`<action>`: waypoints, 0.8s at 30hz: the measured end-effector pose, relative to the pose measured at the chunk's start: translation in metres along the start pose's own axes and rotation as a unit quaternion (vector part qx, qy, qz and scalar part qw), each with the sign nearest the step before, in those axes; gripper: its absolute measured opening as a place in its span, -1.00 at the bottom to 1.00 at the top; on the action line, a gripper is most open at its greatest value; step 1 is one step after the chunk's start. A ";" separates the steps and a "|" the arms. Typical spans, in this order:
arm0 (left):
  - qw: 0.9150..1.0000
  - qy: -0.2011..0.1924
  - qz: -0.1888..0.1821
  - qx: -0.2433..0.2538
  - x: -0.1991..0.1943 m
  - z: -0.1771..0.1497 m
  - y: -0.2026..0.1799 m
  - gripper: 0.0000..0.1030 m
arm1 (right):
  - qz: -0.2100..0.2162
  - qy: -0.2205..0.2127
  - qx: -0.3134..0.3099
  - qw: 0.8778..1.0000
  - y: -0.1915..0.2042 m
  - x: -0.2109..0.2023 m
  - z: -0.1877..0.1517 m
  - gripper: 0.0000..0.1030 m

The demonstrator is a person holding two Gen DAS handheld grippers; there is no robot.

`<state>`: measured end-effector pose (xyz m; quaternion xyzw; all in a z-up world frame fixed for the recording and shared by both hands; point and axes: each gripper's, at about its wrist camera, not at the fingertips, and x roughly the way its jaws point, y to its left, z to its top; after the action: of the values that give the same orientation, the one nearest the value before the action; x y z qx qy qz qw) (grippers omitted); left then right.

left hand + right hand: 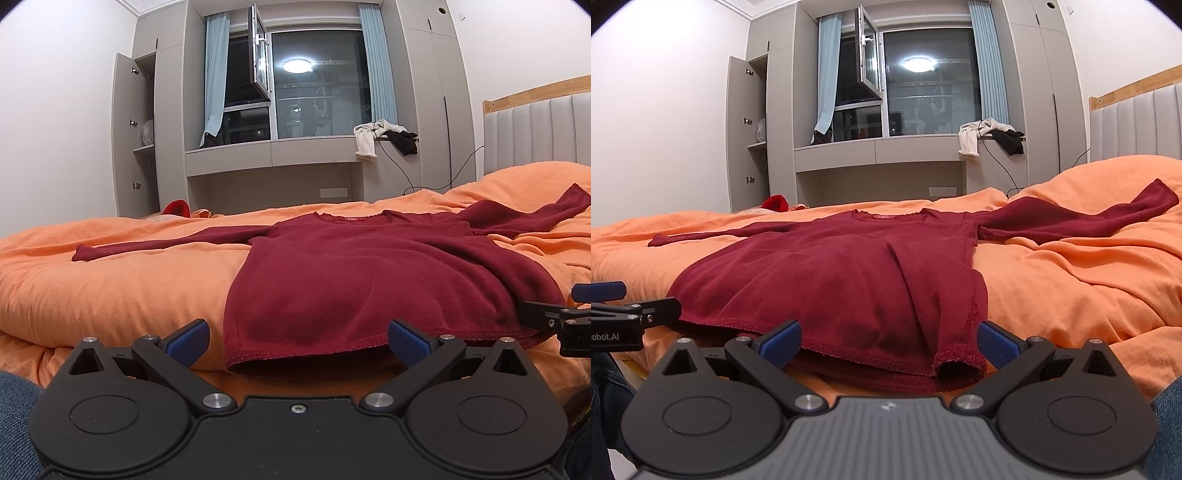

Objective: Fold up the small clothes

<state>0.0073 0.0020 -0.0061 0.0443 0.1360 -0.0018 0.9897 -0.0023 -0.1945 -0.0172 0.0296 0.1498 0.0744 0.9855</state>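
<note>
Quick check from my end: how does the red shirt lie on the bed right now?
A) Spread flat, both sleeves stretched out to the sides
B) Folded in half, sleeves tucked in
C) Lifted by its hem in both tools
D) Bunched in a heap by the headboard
A: the red shirt lies flat on the orange bed cover with a sleeve out to each side; the left tool and right tool stand open at its hem.

bare duvet [1071, 288] flanks shirt [831, 273], unobstructed
</note>
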 end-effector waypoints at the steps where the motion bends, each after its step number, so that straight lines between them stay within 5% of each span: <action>1: 1.000 0.002 0.000 -0.001 0.001 0.000 0.000 0.99 | 0.000 0.001 0.000 1.000 0.000 0.000 0.000 1.00; 24: 0.998 0.051 -0.010 -0.037 0.021 0.029 0.011 0.99 | 0.009 0.044 0.018 0.999 -0.006 0.015 0.034 1.00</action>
<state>0.0356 0.0104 0.0165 0.0063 0.1865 -0.0048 0.9824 0.0231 -0.1989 0.0103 0.0451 0.1943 0.0816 0.9765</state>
